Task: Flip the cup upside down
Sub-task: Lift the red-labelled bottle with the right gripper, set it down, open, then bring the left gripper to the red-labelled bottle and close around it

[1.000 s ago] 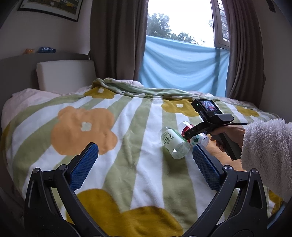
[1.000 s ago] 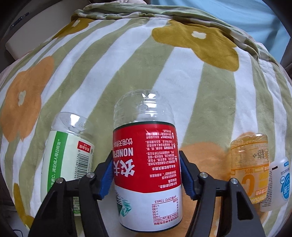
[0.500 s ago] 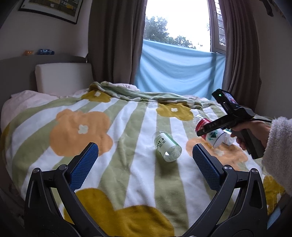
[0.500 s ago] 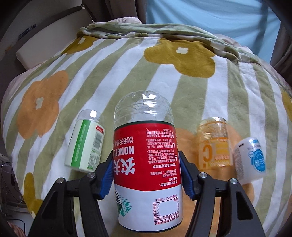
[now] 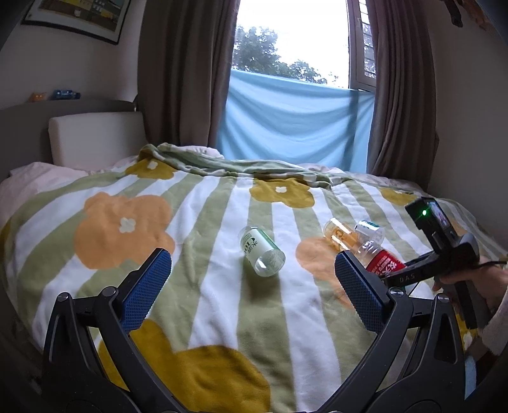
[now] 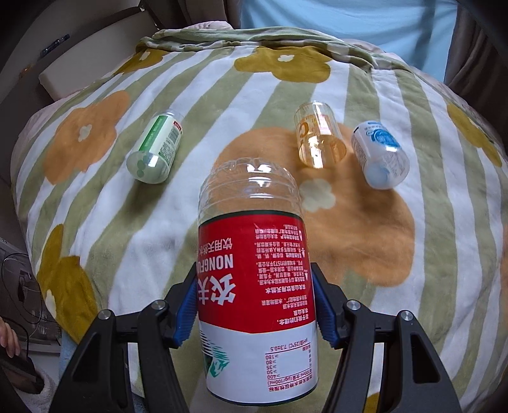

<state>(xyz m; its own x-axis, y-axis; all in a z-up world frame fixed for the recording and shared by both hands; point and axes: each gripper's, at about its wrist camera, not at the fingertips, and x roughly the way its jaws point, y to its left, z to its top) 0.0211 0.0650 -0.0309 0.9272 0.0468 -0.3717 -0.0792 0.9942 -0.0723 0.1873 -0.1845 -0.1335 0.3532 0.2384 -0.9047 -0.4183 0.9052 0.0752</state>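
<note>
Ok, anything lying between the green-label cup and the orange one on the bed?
No. In the right wrist view, only bare blanket separates the green-label cup from the orange cup.

Setting was a home bedroom: bed (image 5: pixel 95 149) with flowered blanket (image 5: pixel 206 254), brown curtains (image 5: pixel 184 73), window (image 5: pixel 292 38), framed picture (image 5: pixel 76 16).

The cup (image 6: pixel 254 279), a clear plastic one cut from a bottle, is wrapped in a red-and-white label whose print reads inverted. It is clamped at mid-body between blue pads and held above the bed (image 6: pixel 365 222), its ribbed closed end pointing away.
</note>
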